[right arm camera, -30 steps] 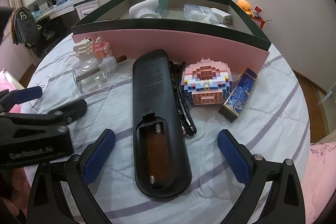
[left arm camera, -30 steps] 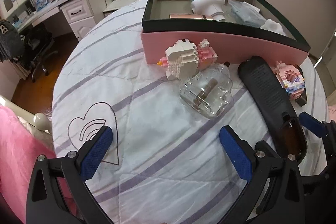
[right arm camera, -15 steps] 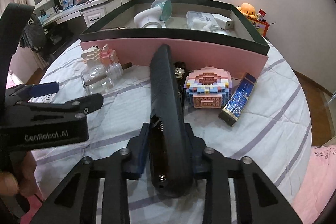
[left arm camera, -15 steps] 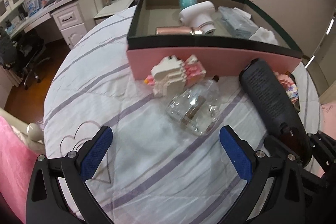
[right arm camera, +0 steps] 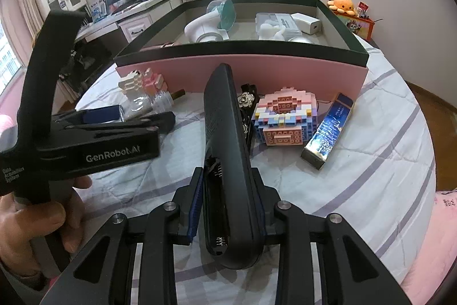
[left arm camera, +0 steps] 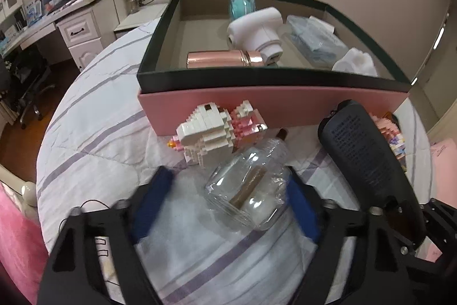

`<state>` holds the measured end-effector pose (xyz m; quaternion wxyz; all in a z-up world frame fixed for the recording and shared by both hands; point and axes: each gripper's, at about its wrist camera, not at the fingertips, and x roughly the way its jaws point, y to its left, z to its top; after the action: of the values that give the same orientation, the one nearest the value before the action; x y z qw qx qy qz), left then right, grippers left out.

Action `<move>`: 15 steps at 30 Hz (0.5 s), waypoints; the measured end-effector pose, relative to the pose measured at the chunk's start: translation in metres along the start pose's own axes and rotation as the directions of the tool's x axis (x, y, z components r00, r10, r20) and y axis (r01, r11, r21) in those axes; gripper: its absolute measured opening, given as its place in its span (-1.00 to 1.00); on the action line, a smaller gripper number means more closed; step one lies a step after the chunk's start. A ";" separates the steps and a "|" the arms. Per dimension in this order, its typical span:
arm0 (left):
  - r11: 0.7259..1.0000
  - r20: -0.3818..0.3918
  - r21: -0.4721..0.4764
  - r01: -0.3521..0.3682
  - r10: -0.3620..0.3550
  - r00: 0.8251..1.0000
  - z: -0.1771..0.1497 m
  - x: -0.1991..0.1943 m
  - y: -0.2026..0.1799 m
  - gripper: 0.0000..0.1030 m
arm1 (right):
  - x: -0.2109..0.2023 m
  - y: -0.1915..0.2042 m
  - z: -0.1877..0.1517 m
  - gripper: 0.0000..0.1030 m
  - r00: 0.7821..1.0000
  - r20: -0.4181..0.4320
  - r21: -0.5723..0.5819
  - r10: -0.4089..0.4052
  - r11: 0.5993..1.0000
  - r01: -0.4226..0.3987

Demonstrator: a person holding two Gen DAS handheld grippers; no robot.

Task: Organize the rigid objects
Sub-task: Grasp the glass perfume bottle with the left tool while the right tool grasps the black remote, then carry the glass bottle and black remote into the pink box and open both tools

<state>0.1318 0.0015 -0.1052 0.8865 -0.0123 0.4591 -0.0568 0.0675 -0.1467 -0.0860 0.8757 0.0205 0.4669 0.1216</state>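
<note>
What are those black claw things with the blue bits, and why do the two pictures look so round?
They are hand-held grabbers: a person holds one in each hand and squeezes to close the fingers. Each grabber has a wide-eyed camera that bends the picture round. One picture looks out from the left gripper, the other from the right gripper.

On the striped cloth stands a big pink box with things already inside. In front lie a white and pink brick toy, a pink brick cake, a shiny blue little box and a clear jar.

The right gripper is shut on a black remote, tilted up on its edge. The left gripper's fingers are closing around the clear jar; whether they press on it yet is too blurred to tell.
</note>
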 end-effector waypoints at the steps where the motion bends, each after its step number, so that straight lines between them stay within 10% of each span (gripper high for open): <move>1: 1.000 0.004 -0.004 0.009 -0.009 1.000 0.000 -0.001 0.002 0.32 | 0.000 0.000 0.000 -0.39 1.000 0.002 0.003 0.005 1.000 -0.005; 4: 0.999 0.014 -0.017 0.027 -0.027 1.000 -0.003 -0.005 0.009 0.05 | -0.002 0.002 -0.001 -0.39 1.000 0.006 0.003 0.018 1.000 -0.018; 15: 0.995 0.027 -0.060 0.084 -0.083 0.996 -0.023 -0.028 0.021 0.05 | -0.016 0.003 -0.006 -0.44 0.997 0.028 0.022 0.069 0.997 -0.070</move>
<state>0.0984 0.0264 -0.0971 0.8880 -0.0591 0.4490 -0.0797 0.0537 -0.1479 -0.0756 0.8767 0.0485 0.4556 0.1464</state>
